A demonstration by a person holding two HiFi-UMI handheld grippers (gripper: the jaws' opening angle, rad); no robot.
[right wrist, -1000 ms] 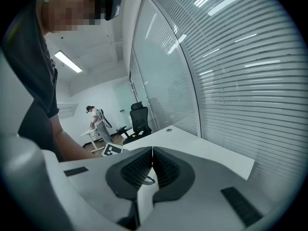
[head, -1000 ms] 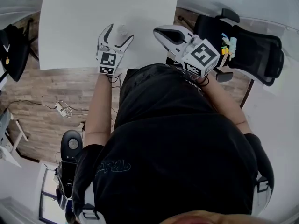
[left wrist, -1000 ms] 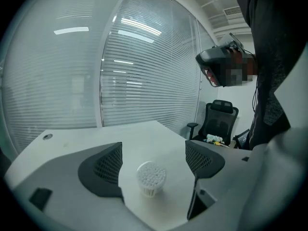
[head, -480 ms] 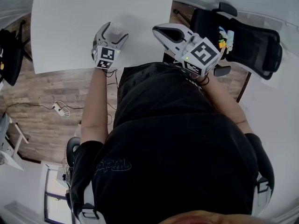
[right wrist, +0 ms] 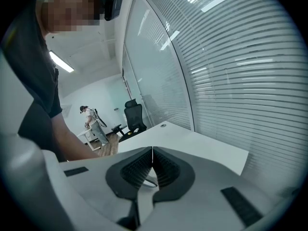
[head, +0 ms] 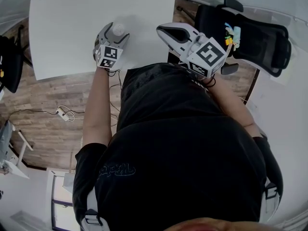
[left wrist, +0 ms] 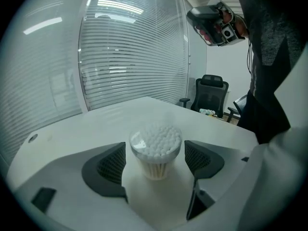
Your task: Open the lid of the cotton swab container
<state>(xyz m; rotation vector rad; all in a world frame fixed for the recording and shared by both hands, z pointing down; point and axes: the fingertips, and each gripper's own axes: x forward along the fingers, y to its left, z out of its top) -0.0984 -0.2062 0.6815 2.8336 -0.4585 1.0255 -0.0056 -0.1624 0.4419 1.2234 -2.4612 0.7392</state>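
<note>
A small clear cotton swab container point(left wrist: 155, 150) with its clear lid on stands upright on the white table point(head: 82, 13), near the front edge. My left gripper point(left wrist: 156, 163) is open and straddles it, one dark pad point(left wrist: 109, 166) on each side of the lid, with a thin gap left on both sides. From the head view the container point(head: 119, 30) shows between the left gripper's point(head: 115, 32) fingers. My right gripper point(head: 164, 32) is shut with nothing in it, held in the air by the table's right edge; the right gripper view shows its pads point(right wrist: 152, 165) pressed together.
A black office chair point(head: 255, 37) stands to the right of the table. A power strip and cable point(head: 62, 112) lie on the wooden floor at left. Window blinds point(left wrist: 130, 47) run behind the table. A person point(right wrist: 94, 121) stands far off in the room.
The left gripper's jaws have narrowed around the container from a wide spread. The head view has shifted slightly. The right gripper has stayed shut and nearly still.
</note>
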